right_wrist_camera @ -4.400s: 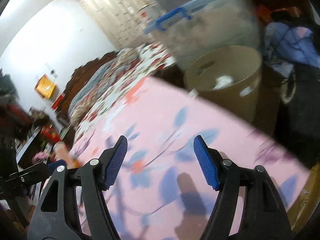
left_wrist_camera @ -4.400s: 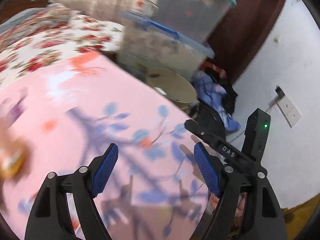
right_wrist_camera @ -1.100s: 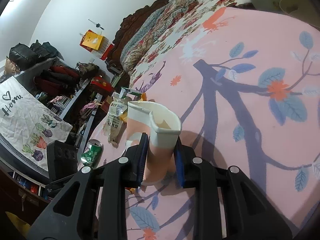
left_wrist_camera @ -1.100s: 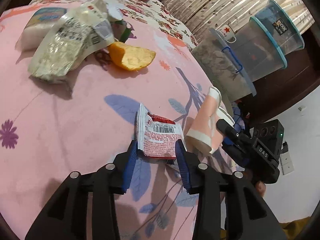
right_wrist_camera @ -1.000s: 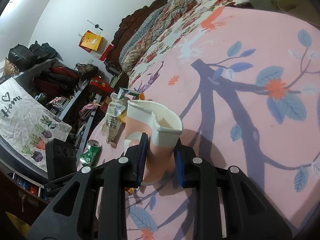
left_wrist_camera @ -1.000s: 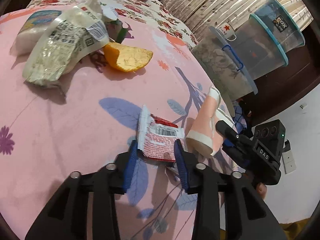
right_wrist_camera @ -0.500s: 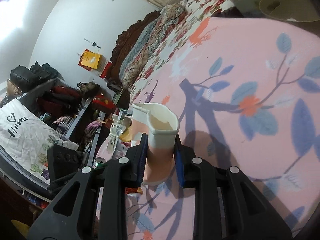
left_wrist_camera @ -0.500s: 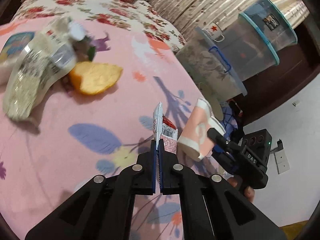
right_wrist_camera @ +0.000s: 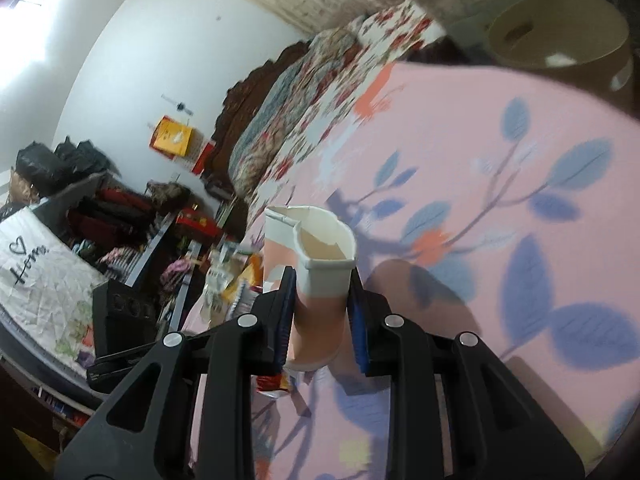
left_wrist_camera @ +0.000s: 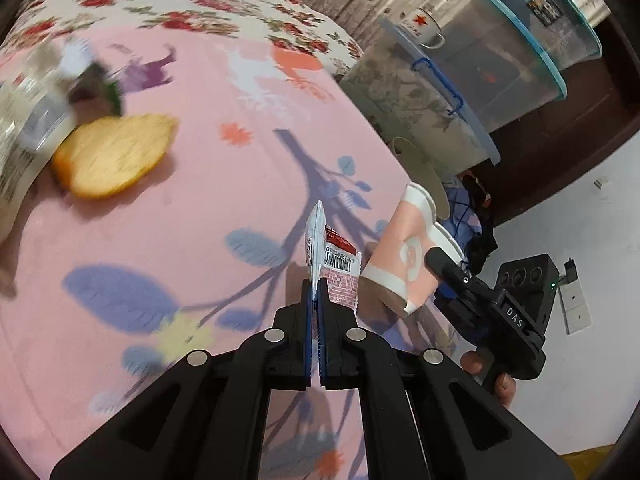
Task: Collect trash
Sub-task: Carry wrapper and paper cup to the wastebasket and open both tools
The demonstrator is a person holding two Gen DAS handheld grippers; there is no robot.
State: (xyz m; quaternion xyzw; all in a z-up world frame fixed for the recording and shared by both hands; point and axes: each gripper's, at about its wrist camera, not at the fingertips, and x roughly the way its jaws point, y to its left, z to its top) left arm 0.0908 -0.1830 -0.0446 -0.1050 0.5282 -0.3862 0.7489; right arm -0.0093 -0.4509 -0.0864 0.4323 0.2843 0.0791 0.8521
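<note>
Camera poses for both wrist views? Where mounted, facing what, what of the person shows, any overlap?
Left wrist: on the left gripper, angled down over the pink bedspread; it pinches a snack wrapper; fingers on the other handle show.
Right wrist: on the right gripper, looking across the bed to the tan bin; clamps a crushed paper cup.
Shared: cup, bedspread.

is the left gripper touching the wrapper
Touching. The left wrist view shows the left gripper shut on the wrapper, its fingers pinching the bottom edge.
</note>
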